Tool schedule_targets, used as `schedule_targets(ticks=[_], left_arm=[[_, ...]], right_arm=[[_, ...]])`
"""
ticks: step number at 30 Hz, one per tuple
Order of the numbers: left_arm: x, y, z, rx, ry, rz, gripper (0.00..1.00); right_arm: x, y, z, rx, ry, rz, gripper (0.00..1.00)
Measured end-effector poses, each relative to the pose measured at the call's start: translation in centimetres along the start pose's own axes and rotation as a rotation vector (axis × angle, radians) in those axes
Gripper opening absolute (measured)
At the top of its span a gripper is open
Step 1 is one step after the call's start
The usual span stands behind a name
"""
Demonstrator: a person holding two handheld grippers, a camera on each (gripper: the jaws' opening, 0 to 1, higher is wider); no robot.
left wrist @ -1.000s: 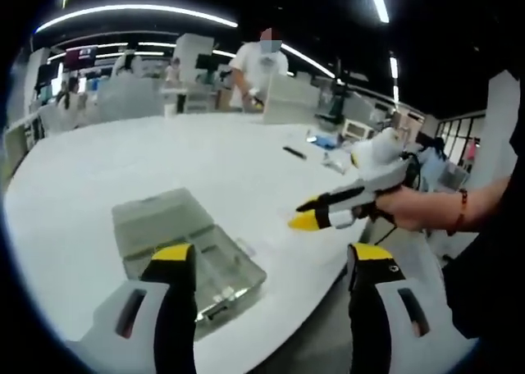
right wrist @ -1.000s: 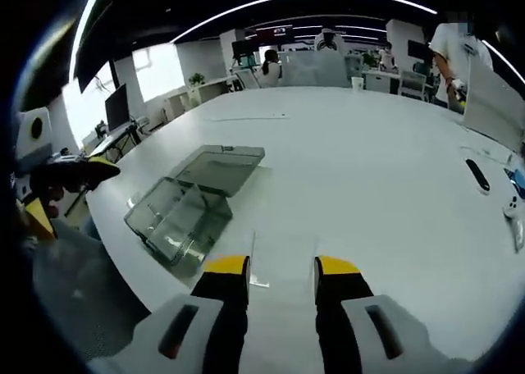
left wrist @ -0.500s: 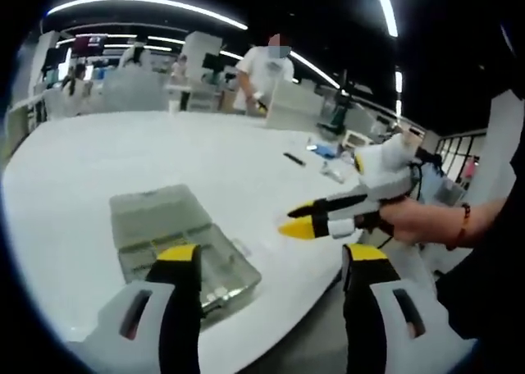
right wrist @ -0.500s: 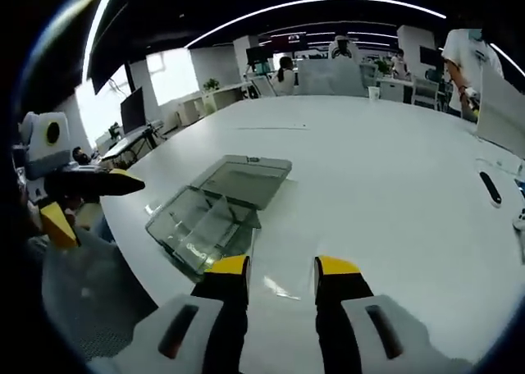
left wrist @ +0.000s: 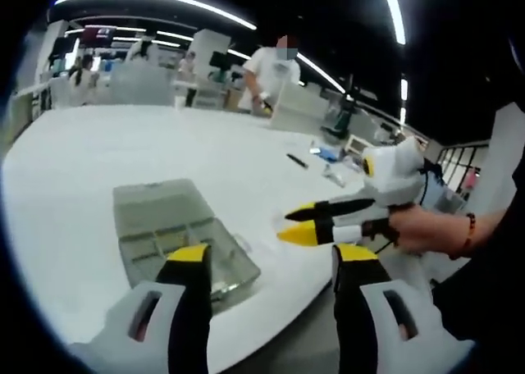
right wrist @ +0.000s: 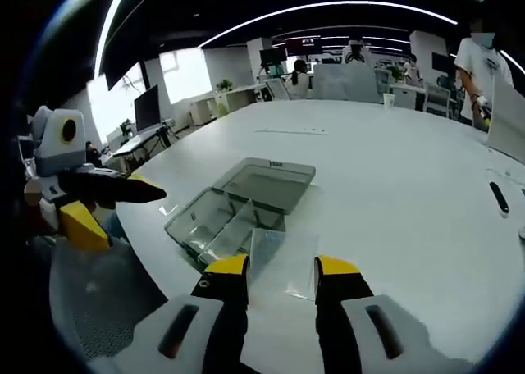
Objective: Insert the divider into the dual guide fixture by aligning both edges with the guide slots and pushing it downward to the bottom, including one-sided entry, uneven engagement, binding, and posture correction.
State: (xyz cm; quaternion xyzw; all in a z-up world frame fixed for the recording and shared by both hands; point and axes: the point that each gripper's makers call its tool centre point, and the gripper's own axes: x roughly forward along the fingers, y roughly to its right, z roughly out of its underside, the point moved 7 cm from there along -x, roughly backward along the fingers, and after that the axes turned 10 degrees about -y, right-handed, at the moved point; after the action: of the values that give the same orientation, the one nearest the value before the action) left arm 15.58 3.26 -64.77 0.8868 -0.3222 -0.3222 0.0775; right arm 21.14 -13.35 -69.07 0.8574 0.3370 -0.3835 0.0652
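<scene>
While I hold both tools above the near edge of the white table (right wrist: 394, 169), one clear fixture box (right wrist: 238, 206) lies open just inside that rim, its lid (right wrist: 275, 181) folded back flat on the far side. In the left gripper view the same box sits ahead of my left gripper (left wrist: 269, 267), whose jaws stand wide apart with nothing between them. My right gripper (right wrist: 281, 269) pinches the near edge of one thin clear divider (right wrist: 283, 255) between jaws set a narrow gap apart; the sheet juts forward, close to the box's near wall, and I cannot tell whether it touches. Beyond the box the tabletop spreads bare and wide. One dark slim object (right wrist: 498, 197) lies well off to the right, near the far rim. A person in a white shirt (left wrist: 271, 70) stands past the table. My hand (left wrist: 426, 230) grips the right tool in the left gripper view.
</scene>
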Motion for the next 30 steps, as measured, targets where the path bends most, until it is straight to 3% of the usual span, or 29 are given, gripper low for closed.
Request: schedule_targets(ticks=[11, 30], left_arm=[[0.1, -0.4, -0.2, -0.032, 0.01, 0.019, 0.46], [-0.9, -0.6, -0.1, -0.087, 0.061, 0.042, 0.26]], right_arm=[[-0.9, -2.3, -1.4, -0.059, 0.026, -0.027, 0.27], [-1.5, -5.4, -2.0, -0.11, 0.053, -0.071, 0.27]])
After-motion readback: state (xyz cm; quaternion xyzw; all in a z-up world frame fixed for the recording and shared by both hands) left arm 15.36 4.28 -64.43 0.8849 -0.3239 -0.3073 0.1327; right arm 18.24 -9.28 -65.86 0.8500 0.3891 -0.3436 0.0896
